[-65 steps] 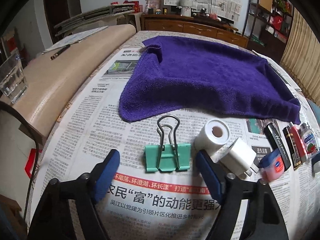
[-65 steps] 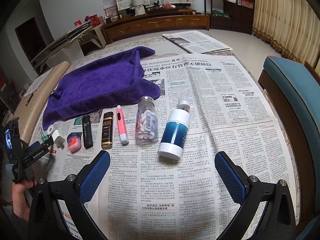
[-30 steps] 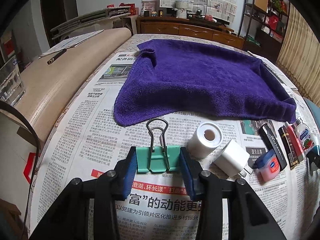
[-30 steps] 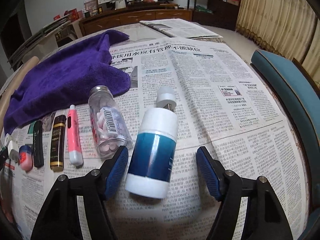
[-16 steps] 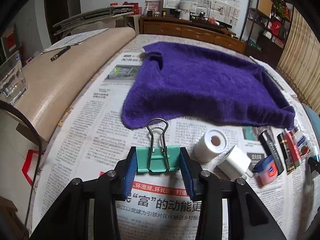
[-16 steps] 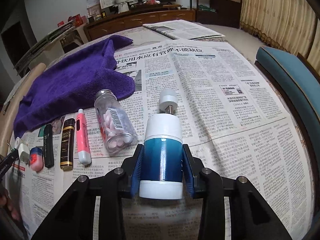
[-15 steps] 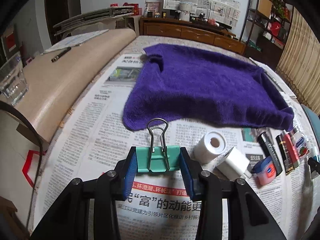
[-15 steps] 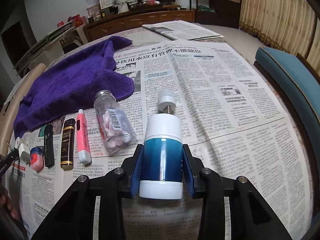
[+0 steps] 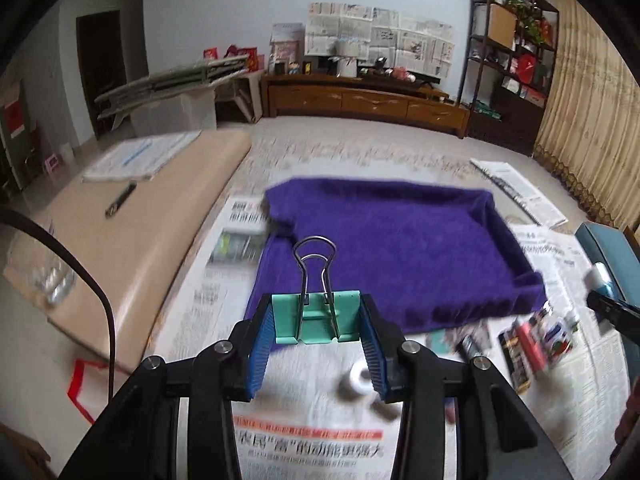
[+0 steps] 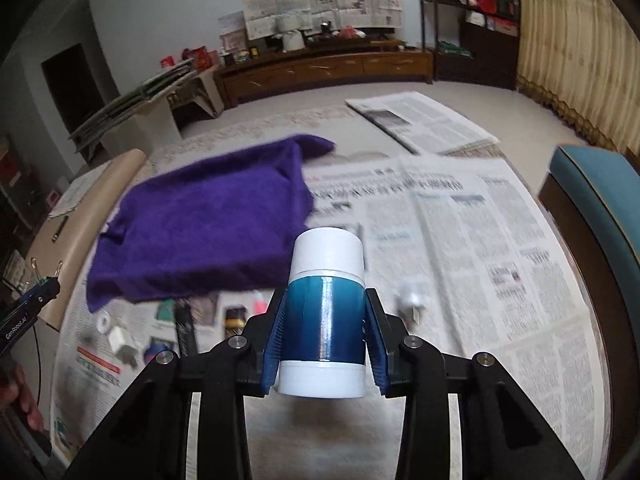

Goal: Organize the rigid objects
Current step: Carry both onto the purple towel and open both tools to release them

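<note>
A: Where's the mint-green metal binder clip (image 9: pixel 315 316)?

B: Clenched in the left claw (image 9: pixel 315 330), above the newspapered bench (image 9: pixel 192 312). The right claw (image 10: pixel 325 338) grips the blue-and-white plastic bottle (image 10: pixel 326 316), also aloft.

A: Progress?

B: Early, I'd judge; several small items lie by the purple towel (image 9: pixel 392 248).

**Image quality: soft indoor light, heavy motion blur below the fingers**

Both views show even, diffuse room light, moderately bright, with no hard shadows. Fisheye distortion bends straight lines towards the edges; black vignette fills the corners, strongest at 10 and 2 o'clock.

Left wrist view: the green binder clip (image 9: pixel 316 316) between the fingers (image 9: pixel 256 354) is sharp, while the newspaper (image 9: pixel 304 444) and the small items at 4 o'clock are smeared.

Right wrist view: the blue-and-white bottle (image 10: pixel 326 320) is crisp, with a vertical glare streak. The purple towel (image 10: pixel 200 228) at 10 o'clock and the print on the surface are blurred. The far wall stays fairly sharp.
</note>
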Motion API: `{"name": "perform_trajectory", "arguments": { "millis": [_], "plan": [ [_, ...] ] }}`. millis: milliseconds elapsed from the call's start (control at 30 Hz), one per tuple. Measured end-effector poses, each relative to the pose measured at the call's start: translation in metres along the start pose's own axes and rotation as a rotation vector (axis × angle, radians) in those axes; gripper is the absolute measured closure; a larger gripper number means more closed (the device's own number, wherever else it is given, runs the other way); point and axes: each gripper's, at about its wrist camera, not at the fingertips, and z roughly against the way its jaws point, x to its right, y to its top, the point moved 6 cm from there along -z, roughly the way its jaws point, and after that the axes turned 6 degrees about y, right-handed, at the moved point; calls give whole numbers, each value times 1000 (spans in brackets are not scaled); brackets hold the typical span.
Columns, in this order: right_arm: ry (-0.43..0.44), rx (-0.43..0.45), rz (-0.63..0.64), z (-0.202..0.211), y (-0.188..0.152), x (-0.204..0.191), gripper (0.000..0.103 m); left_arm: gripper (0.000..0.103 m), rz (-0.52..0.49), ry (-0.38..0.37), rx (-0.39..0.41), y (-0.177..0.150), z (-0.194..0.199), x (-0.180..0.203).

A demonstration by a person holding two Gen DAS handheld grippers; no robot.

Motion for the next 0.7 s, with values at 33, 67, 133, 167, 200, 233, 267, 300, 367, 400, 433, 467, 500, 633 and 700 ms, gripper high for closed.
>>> {"name": "perform_trajectory", "arguments": {
  "millis": [33, 67, 133, 167, 200, 233, 267, 300, 367, 400, 433, 467, 500, 633, 700],
  "plan": [
    [10, 3, 13, -3, 7, -7, 66, 64, -2, -3, 7, 7, -1, 2],
    [20, 8, 25, -6, 14, -14, 66, 64, -6, -6, 14, 15, -3, 4],
    [40, 9, 53, -16, 30, -31, 66, 64, -10, -12, 22, 27, -7, 11],
    [50, 11, 63, -20, 36, -38, 66, 64, -10, -14, 25, 32, -10, 13],
    [56, 8, 73, -25, 40, -43, 66, 64, -14, -17, 28, 39, -14, 16],
    [66, 9, 86, -32, 47, -51, 66, 64, -17, -18, 31, 44, -19, 18],
    [73, 8, 94, -38, 52, -56, 66, 64, -20, -19, 35, 49, -24, 21],
    [81, 6, 101, -44, 57, -60, 66, 64, -24, -21, 37, 54, -30, 24],
    [97, 2, 112, -60, 67, -69, 66, 64, -28, -32, 35, 63, -43, 30],
    [102, -1, 115, -67, 70, -72, 66, 64, -26, -43, 29, 66, -52, 33],
    [109, -6, 119, -76, 75, -76, 66, 64, -23, -50, 24, 70, -60, 36],
    [112, -11, 123, -84, 79, -79, 66, 64, -25, -54, 19, 71, -68, 39],
    [112, -19, 128, -91, 81, -81, 66, 64, -27, -59, 10, 74, -78, 44],
    [116, -57, 157, -124, 88, -93, 66, 64, -37, -70, -31, 77, -113, 56],
    [117, -84, 166, -143, 89, -97, 66, 64, -45, -70, -48, 77, -130, 63]
  ]
}}
